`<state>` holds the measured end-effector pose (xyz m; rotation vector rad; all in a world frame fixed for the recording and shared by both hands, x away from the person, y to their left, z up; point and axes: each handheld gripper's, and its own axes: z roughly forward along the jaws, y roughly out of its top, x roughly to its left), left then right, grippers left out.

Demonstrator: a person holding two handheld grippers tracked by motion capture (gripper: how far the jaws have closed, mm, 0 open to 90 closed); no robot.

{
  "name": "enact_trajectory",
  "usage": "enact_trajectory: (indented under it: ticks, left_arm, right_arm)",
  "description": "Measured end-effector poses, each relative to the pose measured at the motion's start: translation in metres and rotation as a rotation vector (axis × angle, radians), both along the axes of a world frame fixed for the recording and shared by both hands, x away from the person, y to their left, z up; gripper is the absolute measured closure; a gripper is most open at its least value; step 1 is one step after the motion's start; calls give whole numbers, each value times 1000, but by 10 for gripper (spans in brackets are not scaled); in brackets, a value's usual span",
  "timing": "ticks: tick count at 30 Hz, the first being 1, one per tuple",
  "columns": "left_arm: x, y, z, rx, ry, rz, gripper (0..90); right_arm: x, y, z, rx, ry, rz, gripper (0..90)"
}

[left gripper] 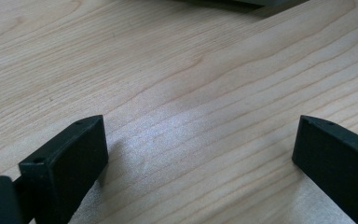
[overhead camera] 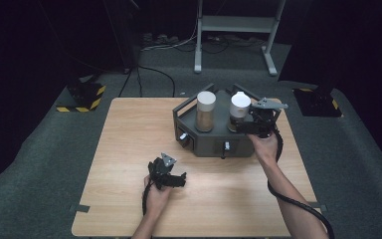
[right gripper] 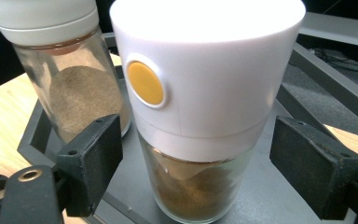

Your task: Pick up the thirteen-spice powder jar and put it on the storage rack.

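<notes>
Dark curtains and grey carpet are surrounding a pale wooden table (overhead camera: 129, 149) with a fine, smooth grain. On its far right part a grey tray (overhead camera: 214, 142) with low walls is carrying two glass jars of brown powder, each with a round white lid. The right gripper (right gripper: 191, 154) is reaching around the nearer jar (right gripper: 200, 186), the one with an orange button (right gripper: 144, 83) on its lid; the jaws are standing apart on both sides of the glass, not yet pressing it. I am judging this as the approach before grasping: next the jaws are needing to close evenly on the smooth, slippery glass below the lid. The other jar (right gripper: 81, 93) is standing just beside. The left gripper (left gripper: 200, 154) is resting low over bare wood, jaws wide apart and holding nothing.
</notes>
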<state>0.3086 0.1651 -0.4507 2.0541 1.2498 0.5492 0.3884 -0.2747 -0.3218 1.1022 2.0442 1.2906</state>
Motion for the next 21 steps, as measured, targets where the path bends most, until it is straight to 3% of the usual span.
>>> enact_trajectory:
  ticks: [21]
  left_arm:
    - [0,0,0,-2,0,1,33]
  right_arm:
    - [-16,-16,-8,12,-19,9,170]
